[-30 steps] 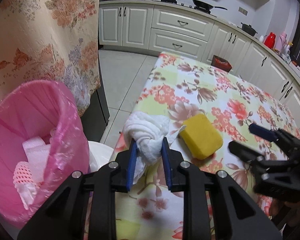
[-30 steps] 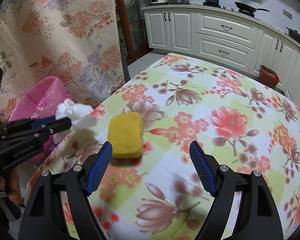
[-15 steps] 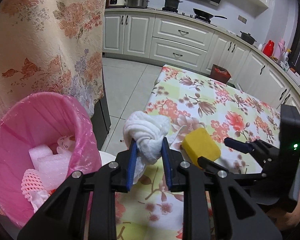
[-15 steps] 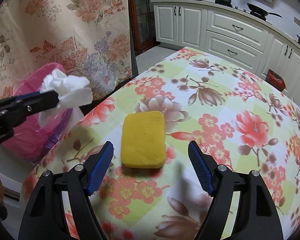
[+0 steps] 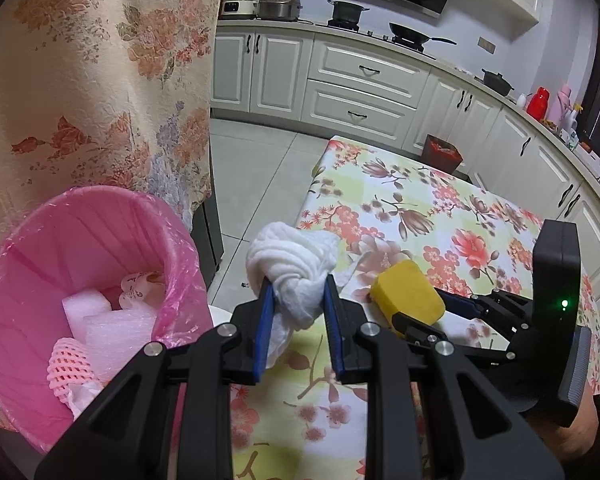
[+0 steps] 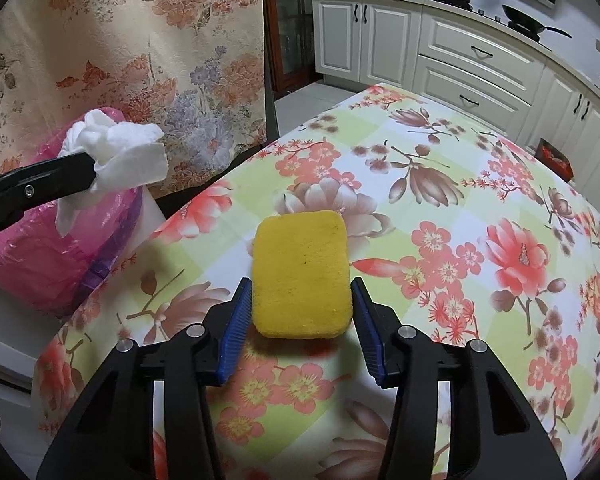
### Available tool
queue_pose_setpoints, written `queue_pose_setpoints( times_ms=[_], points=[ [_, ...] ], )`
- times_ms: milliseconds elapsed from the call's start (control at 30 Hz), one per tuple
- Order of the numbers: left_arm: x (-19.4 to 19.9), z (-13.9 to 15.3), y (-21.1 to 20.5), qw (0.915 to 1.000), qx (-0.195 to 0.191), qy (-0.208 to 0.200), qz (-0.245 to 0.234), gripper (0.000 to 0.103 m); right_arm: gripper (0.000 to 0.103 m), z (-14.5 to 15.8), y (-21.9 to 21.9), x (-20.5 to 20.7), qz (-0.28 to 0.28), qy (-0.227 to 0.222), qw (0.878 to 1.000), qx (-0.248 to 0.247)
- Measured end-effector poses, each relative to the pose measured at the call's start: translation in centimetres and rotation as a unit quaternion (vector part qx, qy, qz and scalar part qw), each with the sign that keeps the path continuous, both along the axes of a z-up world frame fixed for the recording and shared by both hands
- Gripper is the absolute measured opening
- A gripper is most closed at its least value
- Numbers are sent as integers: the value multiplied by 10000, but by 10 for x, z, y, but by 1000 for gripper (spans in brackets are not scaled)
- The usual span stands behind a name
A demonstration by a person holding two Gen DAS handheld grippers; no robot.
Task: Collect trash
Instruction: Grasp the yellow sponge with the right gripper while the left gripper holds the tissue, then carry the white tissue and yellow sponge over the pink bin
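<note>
My left gripper [image 5: 297, 284] is shut on a crumpled white tissue [image 5: 288, 256] and holds it in the air just right of the pink-lined trash bin [image 5: 32, 264], over the table's corner. A yellow sponge [image 6: 300, 268] lies on the floral tablecloth [image 6: 480, 184]. My right gripper [image 6: 301, 286] has its jaws closing on the sponge's near end, and both blue pads meet its sides. The left wrist view shows the same grip on the sponge [image 5: 404, 288]. In the right wrist view the tissue [image 6: 120, 152] hangs in front of the bin [image 6: 40, 264].
The bin holds white foam pieces [image 5: 96, 316] and pink fruit netting [image 5: 68, 368]. A floral curtain [image 5: 100, 80] hangs behind it. White kitchen cabinets [image 5: 360, 80] line the far wall, and a small dark red bin [image 5: 442, 152] stands on the tiled floor beyond the table.
My right gripper moved in over the sponge and its jaws narrowed from wide apart to touching its sides. The left gripper kept its hold on the tissue near the bin.
</note>
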State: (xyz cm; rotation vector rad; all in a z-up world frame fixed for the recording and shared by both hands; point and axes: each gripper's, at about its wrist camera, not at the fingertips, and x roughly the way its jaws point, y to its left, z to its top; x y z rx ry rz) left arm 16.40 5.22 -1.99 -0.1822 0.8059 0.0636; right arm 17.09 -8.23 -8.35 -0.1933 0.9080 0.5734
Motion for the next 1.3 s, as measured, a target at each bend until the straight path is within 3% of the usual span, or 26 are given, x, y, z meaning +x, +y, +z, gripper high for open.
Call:
queue_pose_setpoints(
  times_ms=[800, 1300],
  points=[
    [-49, 48, 7, 9986, 74, -480, 191, 23, 47, 84, -11, -45, -92, -769, 9965, 329],
    [-84, 71, 31, 9962, 77, -745, 453, 24, 47, 117, 5, -70, 35, -1058, 9936, 392]
  ],
)
